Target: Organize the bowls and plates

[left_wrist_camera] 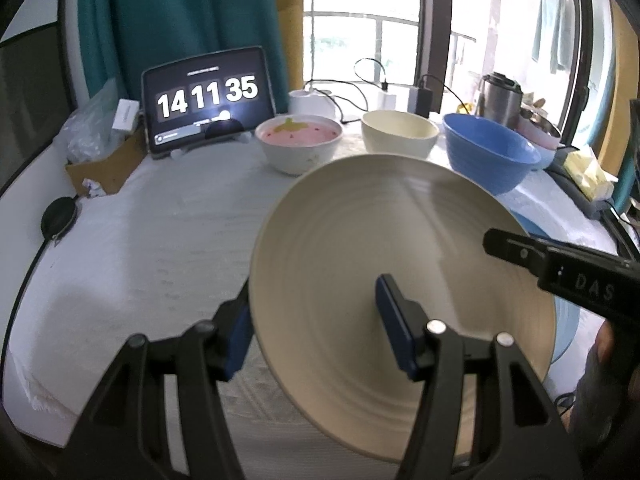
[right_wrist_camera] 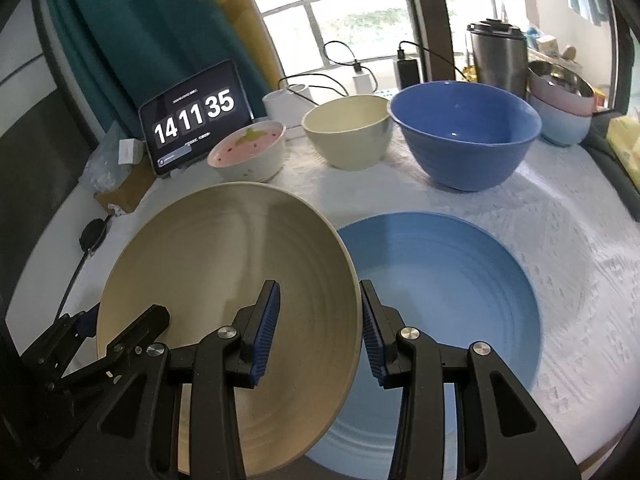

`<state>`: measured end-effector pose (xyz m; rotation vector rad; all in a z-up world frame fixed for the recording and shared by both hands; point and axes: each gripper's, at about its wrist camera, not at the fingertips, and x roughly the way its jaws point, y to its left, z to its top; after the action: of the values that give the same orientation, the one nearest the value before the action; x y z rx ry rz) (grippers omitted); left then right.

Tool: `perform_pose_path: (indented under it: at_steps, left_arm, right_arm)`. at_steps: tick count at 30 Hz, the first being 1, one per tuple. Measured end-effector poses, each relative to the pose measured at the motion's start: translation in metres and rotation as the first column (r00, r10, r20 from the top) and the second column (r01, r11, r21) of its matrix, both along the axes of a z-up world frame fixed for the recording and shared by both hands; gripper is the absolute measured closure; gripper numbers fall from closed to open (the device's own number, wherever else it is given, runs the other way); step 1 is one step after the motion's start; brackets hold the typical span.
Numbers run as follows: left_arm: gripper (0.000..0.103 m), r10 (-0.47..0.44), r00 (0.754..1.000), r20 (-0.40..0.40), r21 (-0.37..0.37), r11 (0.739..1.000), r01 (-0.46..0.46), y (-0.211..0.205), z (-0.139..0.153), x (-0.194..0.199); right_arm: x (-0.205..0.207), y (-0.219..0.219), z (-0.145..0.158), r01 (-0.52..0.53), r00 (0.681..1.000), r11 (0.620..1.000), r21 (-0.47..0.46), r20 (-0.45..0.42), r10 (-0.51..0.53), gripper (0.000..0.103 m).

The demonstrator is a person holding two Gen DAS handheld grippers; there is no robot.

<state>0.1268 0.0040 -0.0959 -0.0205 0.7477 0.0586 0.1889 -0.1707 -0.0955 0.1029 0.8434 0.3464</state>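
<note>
**A:** Right up close, the left gripper [left_wrist_camera: 316, 328] has the cream plate [left_wrist_camera: 400, 280] by its left rim, one blue pad under the edge, the other on the plate's upper face, jaws about half open and closed on it.

**B:** And the right gripper [right_wrist_camera: 320, 332] has the opposite rim of that same cream plate [right_wrist_camera: 224, 300], one pad on the inside face, one on the outside. So it's a two-handed carry, plate tilted and clear of the white tablecloth [right_wrist_camera: 580, 280].

**A:** Just beside it, partly beneath its right edge, the blue plate [right_wrist_camera: 440, 288] lies flat on the cloth.

**B:** Further back there's a row of three bowls, all upright. The pink-lined bowl [right_wrist_camera: 248, 152] on the left, the cream bowl [right_wrist_camera: 348, 132] in the middle, the big blue bowl [right_wrist_camera: 464, 132] on the right.

**A:** Behind the pink one, a tablet [right_wrist_camera: 196, 116] shows a clock. Far right, a steel tumbler [right_wrist_camera: 498, 56] and a stack of pastel bowls [right_wrist_camera: 560, 108] by the window.
</note>
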Motion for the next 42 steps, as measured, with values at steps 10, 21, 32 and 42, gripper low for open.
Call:
perform_pose_path:
  at_steps: [10,21,32,42]
  left_arm:
    - [0.044,-0.039,0.999,-0.017,0.028,0.999,0.039,-0.029,-0.002,0.008]
    - [0.044,-0.072,0.997,-0.04,0.038,0.997,0.073,-0.056,-0.007,0.017]
    - [0.044,-0.101,0.993,-0.064,0.029,0.994,0.103,-0.077,-0.015,0.031]
    - [0.044,-0.107,0.989,-0.101,0.032,0.993,0.111,-0.087,-0.025,0.041]
  right_arm:
    - [0.002,-0.032,-0.003,0.039,0.999,0.999,0.021,-0.004,-0.039,0.061]
    - [0.004,-0.058,-0.007,0.078,0.997,0.997,0.008,-0.002,-0.078,0.061]
    - [0.009,-0.08,-0.011,0.114,0.993,0.993,-0.01,-0.004,-0.114,0.061]
    - [0.013,-0.093,-0.013,0.138,0.99,0.99,-0.008,-0.01,-0.138,0.061]
